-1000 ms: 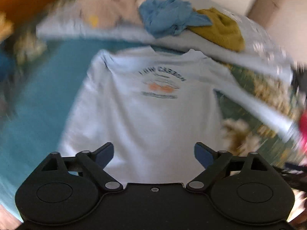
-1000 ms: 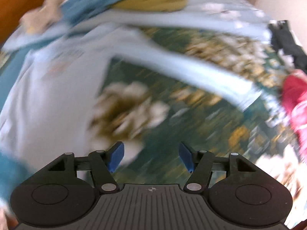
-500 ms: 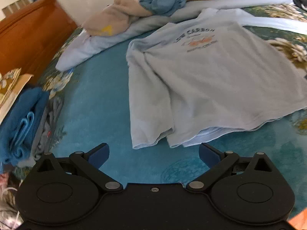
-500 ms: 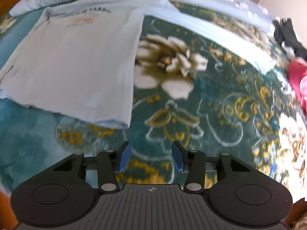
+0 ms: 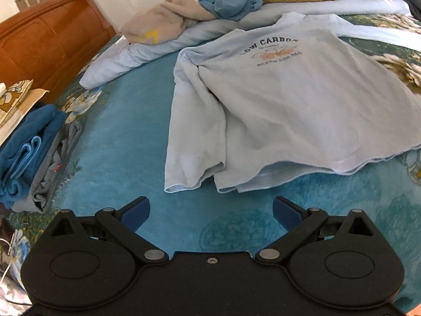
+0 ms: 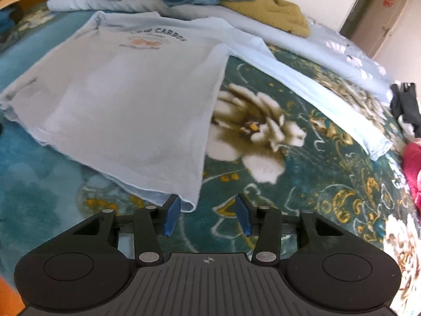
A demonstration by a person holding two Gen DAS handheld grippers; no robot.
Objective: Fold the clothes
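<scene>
Pale blue long-sleeved shirt (image 5: 302,100) lies printed side up on a teal floral bedspread (image 5: 118,131). One sleeve (image 5: 192,131) lies alongside its body, the other sleeve (image 6: 315,84) stretches outward. Left gripper (image 5: 211,209), fingers wide apart, hovers before the hem. Right gripper (image 6: 208,214), fingers partly apart, sits at the hem's corner, empty.

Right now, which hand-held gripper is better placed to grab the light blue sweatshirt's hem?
Right hand-held gripper: open, its fingers almost at the light blue printed sweatshirt's hem corner. Left hand-held gripper, open, sits farther back.
</scene>
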